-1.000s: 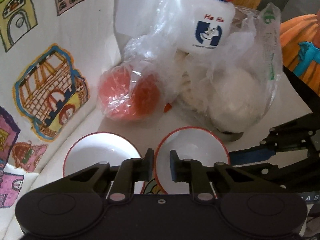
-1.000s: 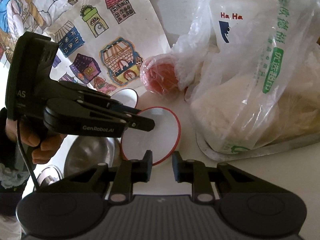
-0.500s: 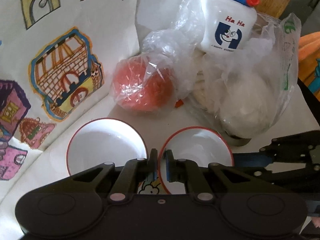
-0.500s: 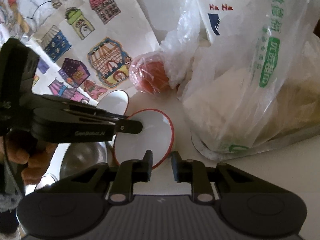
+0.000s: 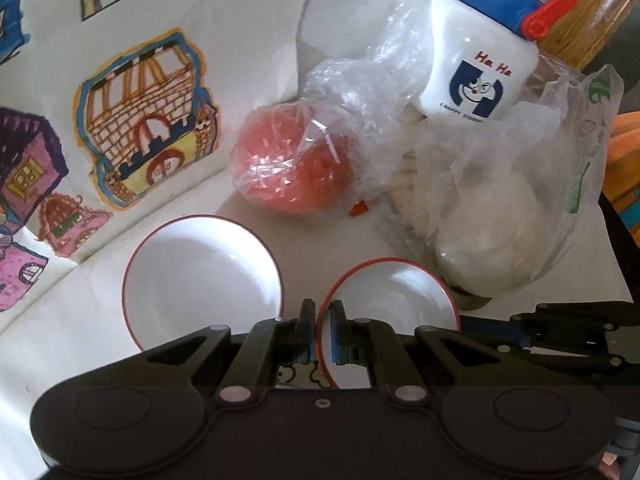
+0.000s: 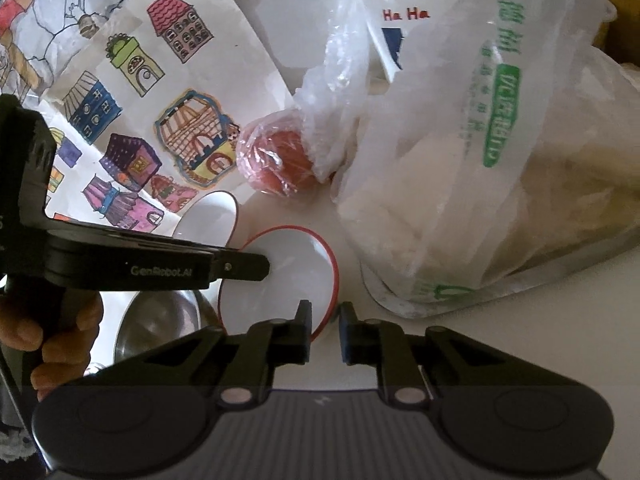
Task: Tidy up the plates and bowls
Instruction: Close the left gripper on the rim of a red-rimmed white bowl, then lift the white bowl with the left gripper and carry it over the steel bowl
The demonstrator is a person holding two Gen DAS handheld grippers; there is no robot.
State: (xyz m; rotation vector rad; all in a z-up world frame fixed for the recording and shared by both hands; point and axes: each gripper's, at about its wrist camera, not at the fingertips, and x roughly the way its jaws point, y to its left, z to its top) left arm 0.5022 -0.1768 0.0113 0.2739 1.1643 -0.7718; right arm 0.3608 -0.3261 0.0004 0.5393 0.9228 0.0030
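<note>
A white plate with a red rim (image 5: 392, 300) lies on the white table, seen again in the right wrist view (image 6: 280, 276). My left gripper (image 5: 322, 332) is shut on its left near rim, and its finger crosses the plate from the left (image 6: 248, 266). My right gripper (image 6: 325, 332) is closing on the plate's near right rim, which sits between its fingers; its blue pad reaches the plate's right edge (image 5: 492, 324). A second red-rimmed white bowl (image 5: 200, 276) (image 6: 212, 216) rests just left of the plate, untouched.
Behind the dishes are a bagged red round thing (image 5: 292, 172), a white bottle with a blue lid (image 5: 476, 72) and a plastic bag of white food (image 5: 492, 216) on a metal dish. A child's drawing (image 5: 148, 120) lies at the left. A steel bowl (image 6: 160, 320) sits below the left gripper.
The left gripper's jaws have drawn in onto the plate's rim while the gripper rolled. The right gripper's jaws have narrowed around the opposite rim. The plate and bowl lie where they were.
</note>
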